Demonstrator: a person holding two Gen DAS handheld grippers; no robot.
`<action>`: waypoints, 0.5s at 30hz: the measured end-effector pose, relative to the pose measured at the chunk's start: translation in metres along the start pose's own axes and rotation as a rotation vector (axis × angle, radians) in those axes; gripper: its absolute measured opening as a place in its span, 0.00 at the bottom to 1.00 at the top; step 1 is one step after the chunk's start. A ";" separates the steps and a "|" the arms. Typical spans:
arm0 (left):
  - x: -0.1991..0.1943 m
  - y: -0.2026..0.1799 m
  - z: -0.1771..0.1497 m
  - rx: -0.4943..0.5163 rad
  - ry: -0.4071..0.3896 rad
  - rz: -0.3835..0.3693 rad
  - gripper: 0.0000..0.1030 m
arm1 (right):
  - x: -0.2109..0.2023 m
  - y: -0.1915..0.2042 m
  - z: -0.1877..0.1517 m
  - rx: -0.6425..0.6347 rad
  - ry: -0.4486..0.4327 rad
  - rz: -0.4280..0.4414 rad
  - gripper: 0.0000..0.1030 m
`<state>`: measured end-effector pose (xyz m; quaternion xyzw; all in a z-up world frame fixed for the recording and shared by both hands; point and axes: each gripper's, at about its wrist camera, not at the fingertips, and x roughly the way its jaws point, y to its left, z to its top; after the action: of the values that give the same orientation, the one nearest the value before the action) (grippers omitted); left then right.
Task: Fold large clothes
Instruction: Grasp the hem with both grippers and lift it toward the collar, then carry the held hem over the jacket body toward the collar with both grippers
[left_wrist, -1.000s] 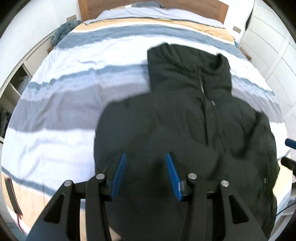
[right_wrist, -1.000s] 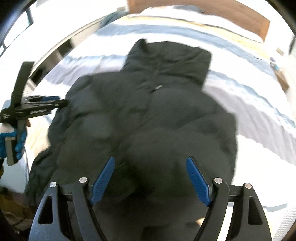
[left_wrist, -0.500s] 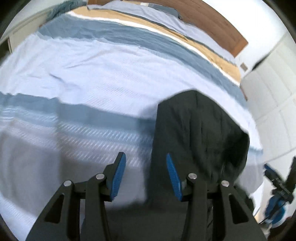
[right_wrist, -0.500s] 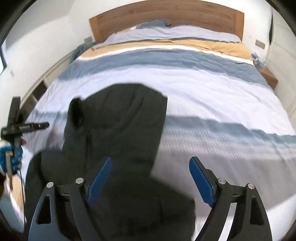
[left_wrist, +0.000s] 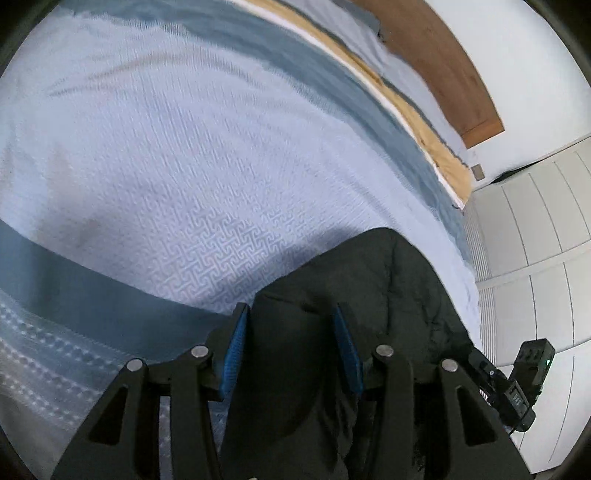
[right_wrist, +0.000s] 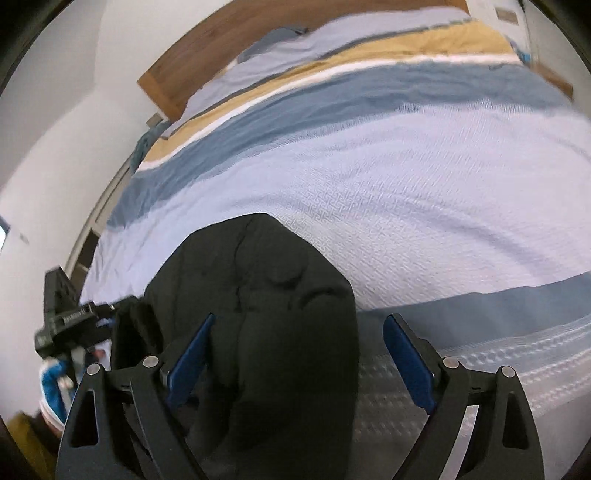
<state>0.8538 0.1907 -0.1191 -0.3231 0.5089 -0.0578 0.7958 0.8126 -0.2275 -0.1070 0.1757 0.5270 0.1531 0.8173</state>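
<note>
Hiding, perhaps, its sleeves: jacket (left_wrist: 373, 291)

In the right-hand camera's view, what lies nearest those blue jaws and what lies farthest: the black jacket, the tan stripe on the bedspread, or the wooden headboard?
1. Black jacket, right between the opening jaws of the right gripper.
2. Tan stripe, far up the bed.
3. Wooden headboard, behind it at the wall.

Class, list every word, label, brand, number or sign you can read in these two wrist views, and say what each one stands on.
None can be read for certain.
Right gripper's body, seen from the left wrist view: small pale marking, too small to read.
Left gripper's body, seen from the right wrist view: a short line of white lettering, blurred and unreadable.
Black jacket, bedspread, headboard: no text visible.
</note>
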 end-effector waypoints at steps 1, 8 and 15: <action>0.007 -0.001 0.001 -0.001 0.010 -0.002 0.43 | 0.005 0.000 0.002 0.002 0.009 0.001 0.87; 0.015 -0.016 -0.004 0.006 -0.027 0.039 0.23 | 0.017 0.010 0.001 -0.048 0.072 -0.022 0.30; -0.023 -0.043 -0.023 0.069 -0.089 0.045 0.10 | -0.029 0.033 -0.006 -0.142 0.019 -0.016 0.20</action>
<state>0.8331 0.1563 -0.0834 -0.2862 0.4779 -0.0426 0.8294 0.7932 -0.2098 -0.0711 0.1117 0.5240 0.1851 0.8238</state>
